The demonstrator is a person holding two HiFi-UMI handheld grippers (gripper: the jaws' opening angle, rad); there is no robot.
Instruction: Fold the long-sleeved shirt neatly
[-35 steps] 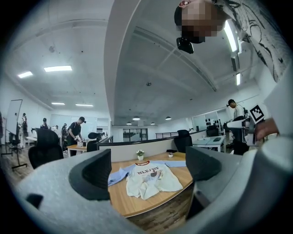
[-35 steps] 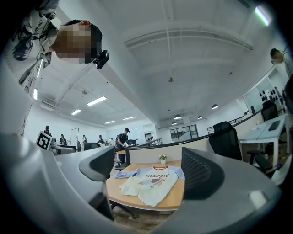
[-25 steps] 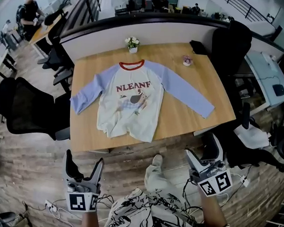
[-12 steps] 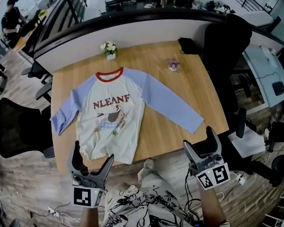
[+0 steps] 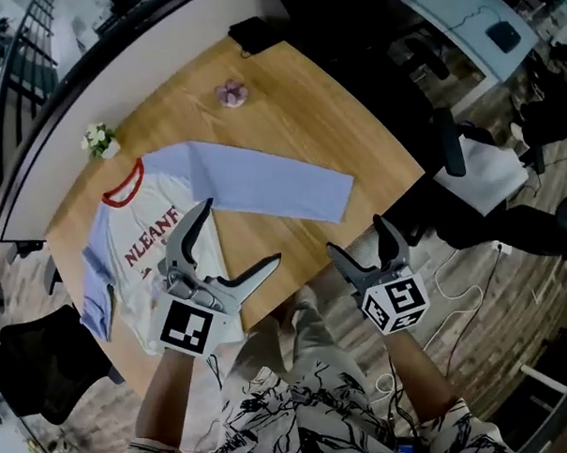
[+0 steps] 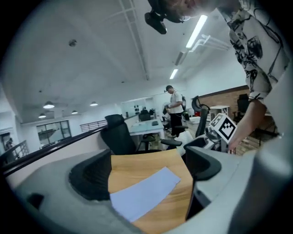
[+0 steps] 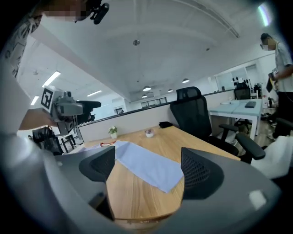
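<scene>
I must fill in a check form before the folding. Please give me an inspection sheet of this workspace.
Surface: wooden table, no spills seen.
Job's things: long-sleeved shirt lying flat, print up; one blue sleeve stretched out sideways.
Clutter: flower pot, small pink object, black object at the far edge; none on the shirt.
Grippers: left gripper and right gripper both open, empty.
Cables: white cable on the floor.
Surroundings: black office chair, wooden floor.

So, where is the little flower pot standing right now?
In the head view the flower pot stands at the far left edge of the table, just beyond the red collar of the shirt.
</scene>
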